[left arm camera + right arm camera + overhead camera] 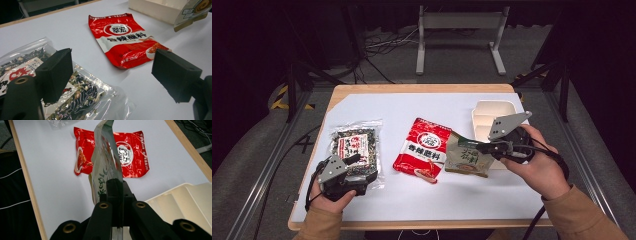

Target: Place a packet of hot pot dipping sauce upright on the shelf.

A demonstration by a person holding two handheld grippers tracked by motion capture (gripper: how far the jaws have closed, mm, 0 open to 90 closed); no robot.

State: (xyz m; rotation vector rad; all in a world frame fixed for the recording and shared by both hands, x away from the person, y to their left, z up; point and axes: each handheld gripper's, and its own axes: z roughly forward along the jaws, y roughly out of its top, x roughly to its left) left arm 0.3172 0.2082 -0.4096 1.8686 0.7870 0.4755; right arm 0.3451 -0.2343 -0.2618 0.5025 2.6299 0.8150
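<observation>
White tabletop [412, 105] (wood-edged), dark room

Three food packets [422, 148] — one cream divided tray [492, 112] — two grippers [343, 167].

Green packet [468, 157]: glossy printed foil-plastic, creased. Red packet [126, 41]: shiny smooth plastic film. Seaweed bag [82, 97]: clear crinkled plastic. Tray [492, 112]: matt cream plastic. Table [422, 89]: wood edge, matt white sheet.
</observation>
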